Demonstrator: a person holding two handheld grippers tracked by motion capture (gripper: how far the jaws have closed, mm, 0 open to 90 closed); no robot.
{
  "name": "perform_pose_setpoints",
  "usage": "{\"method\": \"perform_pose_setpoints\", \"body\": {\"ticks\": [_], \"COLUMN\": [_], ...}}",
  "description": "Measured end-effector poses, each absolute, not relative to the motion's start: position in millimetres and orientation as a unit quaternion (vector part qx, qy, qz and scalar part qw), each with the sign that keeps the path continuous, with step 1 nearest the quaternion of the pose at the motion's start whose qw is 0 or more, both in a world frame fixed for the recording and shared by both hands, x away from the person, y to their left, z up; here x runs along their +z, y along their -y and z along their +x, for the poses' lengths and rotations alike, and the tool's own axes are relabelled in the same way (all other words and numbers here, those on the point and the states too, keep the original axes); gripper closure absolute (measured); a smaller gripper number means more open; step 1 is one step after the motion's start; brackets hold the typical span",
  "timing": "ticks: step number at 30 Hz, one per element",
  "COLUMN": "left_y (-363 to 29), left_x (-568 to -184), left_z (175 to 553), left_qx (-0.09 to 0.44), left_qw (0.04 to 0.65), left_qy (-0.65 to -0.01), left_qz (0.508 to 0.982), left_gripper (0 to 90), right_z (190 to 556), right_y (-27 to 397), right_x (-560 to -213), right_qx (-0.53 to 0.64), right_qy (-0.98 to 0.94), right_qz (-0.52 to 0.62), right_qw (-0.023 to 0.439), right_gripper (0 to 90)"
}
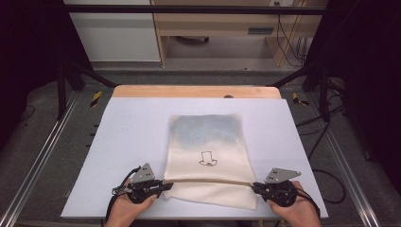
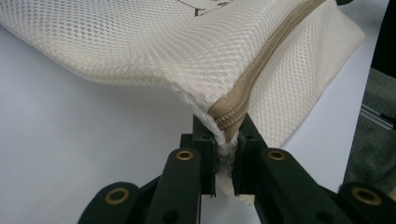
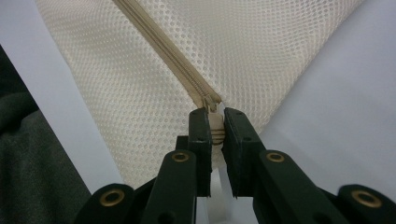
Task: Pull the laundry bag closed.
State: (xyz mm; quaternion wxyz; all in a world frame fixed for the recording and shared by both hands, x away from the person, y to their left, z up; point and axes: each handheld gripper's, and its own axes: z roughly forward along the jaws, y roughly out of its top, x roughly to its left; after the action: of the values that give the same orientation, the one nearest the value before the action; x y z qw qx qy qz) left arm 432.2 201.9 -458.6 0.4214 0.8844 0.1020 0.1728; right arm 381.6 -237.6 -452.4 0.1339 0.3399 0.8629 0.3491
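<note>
A cream mesh laundry bag point(image 1: 208, 142) with a small black hat drawing lies on the white table mat point(image 1: 127, 142). Its tan zipper point(image 1: 208, 181) runs straight across the near part of the bag, pulled taut between my two grippers. My left gripper point(image 1: 163, 184) is shut on the zipper's left end point(image 2: 229, 119), where the mesh bunches between the jaws. My right gripper point(image 1: 253, 186) is shut on the zipper's right end point(image 3: 211, 105). A strip of mesh point(image 1: 213, 196) hangs below the zipper toward me.
The mat rests on a wooden tabletop point(image 1: 189, 91) with its far edge showing. A black frame stands around the table, with metal rails point(image 1: 33, 165) on the floor at both sides. Cabinets and cables stand beyond the far edge.
</note>
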Motion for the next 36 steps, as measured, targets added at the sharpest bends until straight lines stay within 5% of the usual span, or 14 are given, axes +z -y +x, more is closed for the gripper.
{"method": "perform_pose_setpoints", "body": {"ticks": [27,36], "left_y": [-201,-208], "left_x": [-460,-460], "left_z": [433,436], "left_qx": [0.163,0.175], "left_qw": [0.418,0.408], "left_qy": [-0.101,-0.122], "left_qz": [0.888,0.888], "left_gripper": [78.6,58.7], "right_z": [383,383], "right_y": [239,242], "right_x": [-458,-465], "right_qx": [0.354,0.358], "right_qy": [-0.859,-0.854], "right_qz": [0.349,0.361], "right_qw": [0.124,0.113], "right_gripper": [81.9,69.3]}}
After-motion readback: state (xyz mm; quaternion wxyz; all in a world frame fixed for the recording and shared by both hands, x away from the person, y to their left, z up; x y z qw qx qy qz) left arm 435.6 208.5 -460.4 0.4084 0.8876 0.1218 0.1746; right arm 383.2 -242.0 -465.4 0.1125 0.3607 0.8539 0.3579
